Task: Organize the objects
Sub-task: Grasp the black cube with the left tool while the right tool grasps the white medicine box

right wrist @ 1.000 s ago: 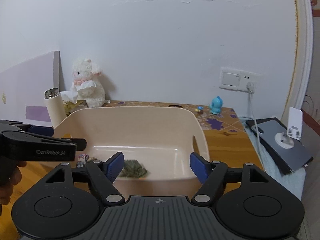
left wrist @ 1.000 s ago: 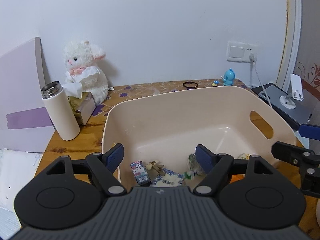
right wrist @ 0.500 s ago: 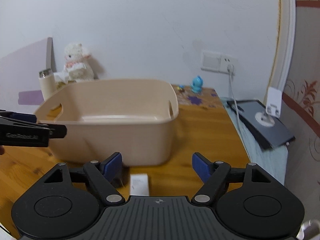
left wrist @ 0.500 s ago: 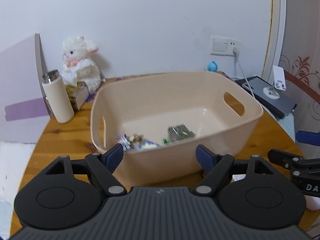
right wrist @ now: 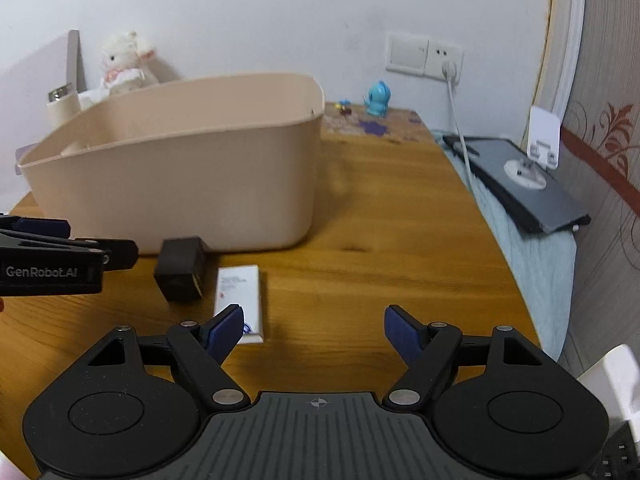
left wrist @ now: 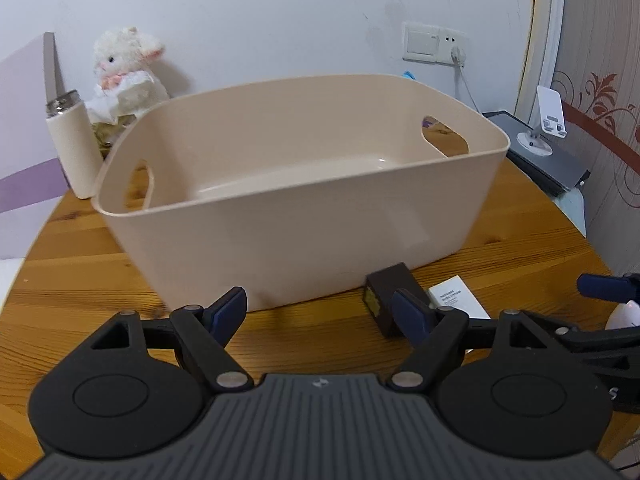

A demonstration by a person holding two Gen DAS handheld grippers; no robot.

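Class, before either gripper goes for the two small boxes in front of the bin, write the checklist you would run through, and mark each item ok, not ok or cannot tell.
1. Left gripper open and holding nothing: ok.
2. Right gripper open and holding nothing: ok.
3. Dark box free on the table, outside the bin: ok.
4. White box lying flat with table clear on its right side: ok.
5. Gap between the two boxes wide enough for a finger: cannot tell.
6. Room left inside the bin: cannot tell, its floor is mostly hidden from this low angle.
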